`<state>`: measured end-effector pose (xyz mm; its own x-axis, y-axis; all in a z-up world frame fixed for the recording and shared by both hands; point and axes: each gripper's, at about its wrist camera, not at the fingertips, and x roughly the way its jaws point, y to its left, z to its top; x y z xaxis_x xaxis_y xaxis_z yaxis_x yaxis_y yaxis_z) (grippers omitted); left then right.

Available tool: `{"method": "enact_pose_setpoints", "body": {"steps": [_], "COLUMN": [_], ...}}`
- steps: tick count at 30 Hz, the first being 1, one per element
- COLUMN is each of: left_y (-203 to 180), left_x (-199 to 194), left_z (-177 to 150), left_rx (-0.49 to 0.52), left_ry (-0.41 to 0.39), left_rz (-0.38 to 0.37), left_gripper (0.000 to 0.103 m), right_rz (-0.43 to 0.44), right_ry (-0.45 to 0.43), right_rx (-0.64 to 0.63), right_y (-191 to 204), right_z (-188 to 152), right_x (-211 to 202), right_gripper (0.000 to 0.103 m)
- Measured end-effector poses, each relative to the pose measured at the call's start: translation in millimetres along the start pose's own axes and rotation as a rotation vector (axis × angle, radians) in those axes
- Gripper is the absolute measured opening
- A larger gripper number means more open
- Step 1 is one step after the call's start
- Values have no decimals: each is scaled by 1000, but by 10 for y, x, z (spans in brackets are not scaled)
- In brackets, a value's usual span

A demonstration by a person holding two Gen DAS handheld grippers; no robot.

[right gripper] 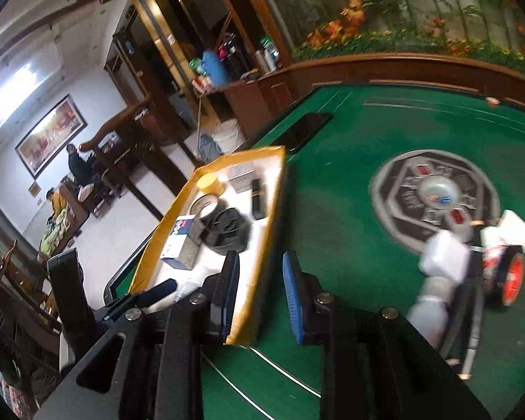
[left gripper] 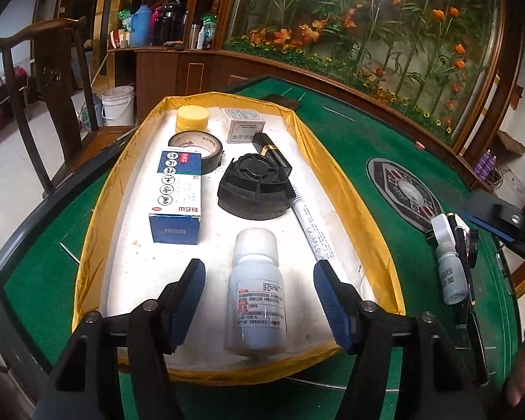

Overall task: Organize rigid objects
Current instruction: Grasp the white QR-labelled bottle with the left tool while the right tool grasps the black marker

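- Left wrist view, nearest: the left gripper [left gripper: 259,306] stands with its blue-padded jaws wide apart, either side of a white pill bottle [left gripper: 256,288]; neither pad touches it, and the bottle lies on its side on the white floor of the tray [left gripper: 364,210], cap pointing away.
- Just beyond, a white marker pen [left gripper: 313,225] lies along the tray's right side, its near end close to the right pad.
- Mid-tray sits a black round plastic part [left gripper: 253,189], with a blue and white medicine box [left gripper: 178,197] to its left.
- Further back are a roll of black tape [left gripper: 196,150], a black lipstick tube [left gripper: 272,152], a yellow-lidded jar [left gripper: 192,119] and a small grey box [left gripper: 245,124] against the far wall.
- Right wrist view, nearest: the right gripper [right gripper: 260,292] has its jaws slightly parted with nothing between them, above the tray's yellow near corner and the green table [right gripper: 332,210].
- To its right on the felt, blurred, lie a small white-capped bottle [right gripper: 437,280] and other items I cannot make out.
- Beyond them is the table's round centre panel [right gripper: 434,192].
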<state>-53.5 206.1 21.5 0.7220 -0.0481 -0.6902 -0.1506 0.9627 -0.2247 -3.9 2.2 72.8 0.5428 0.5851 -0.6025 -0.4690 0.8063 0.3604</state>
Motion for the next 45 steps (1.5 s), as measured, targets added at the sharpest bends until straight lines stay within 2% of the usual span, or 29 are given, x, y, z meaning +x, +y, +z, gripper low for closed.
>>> {"method": "enact_pose_setpoints", "body": {"steps": [6,9,12,14,19,23,29,32,36,38,40,41,42,43,45], "left_y": [-119,-280,-586,-811,-1327,-1615,-1810,-1906,-2057,-2103,-2136,-2152,-2162,-2175,-2157], "left_x": [-55,-146,-254,-321,-296,-136,197,329,508,559,598,634,668,649,598], "left_z": [-50,-64,-34,-17,-72,-140,-40,-17,-9,-2,-16,-33,-98,-133,-181], "left_rx": [40,42,115,162,276,356,331,339,364,369,391,410,435,458,475], "left_ry": [-11,-8,-23,-37,9,65,180,214,270,267,268,269,281,249,229], "left_rz": [47,-13,-48,-73,-145,-140,-223,-221,-231,-223,-182,-166,-139,-112,-105], "left_gripper": [69,70,70,74,76,76,76,76,76,78,72,55,44,38,37], "right_rz": [-60,-105,-166,-165,-106,-123,-166,-198,-200,-203,-210,-207,-202,-199,-201], "right_ry": [-43,-51,-9,29,82,131,217,242,231,222,214,211,207,206,203], "right_rx": [59,95,82,71,22,-102,-181,-178,-131,-109,-105,-98,-86,-79,-81], "right_y": [-582,-948,-1217,-1336,-1273,-1034,-943,-1021,-1156,-1222,-1237,-1256,-1272,-1283,-1275], "right_z": [-146,-276,-507,-678,-774,-844,-953,-992,-993,-979,-973,-969,-963,-960,-969], "right_x": [-426,-648,-745,-748,-715,-652,-567,-519,-535,-546,-549,-552,-556,-555,-557], "right_gripper": [27,27,27,27,27,27,28,27,15,15,15,15,15,15,15]}}
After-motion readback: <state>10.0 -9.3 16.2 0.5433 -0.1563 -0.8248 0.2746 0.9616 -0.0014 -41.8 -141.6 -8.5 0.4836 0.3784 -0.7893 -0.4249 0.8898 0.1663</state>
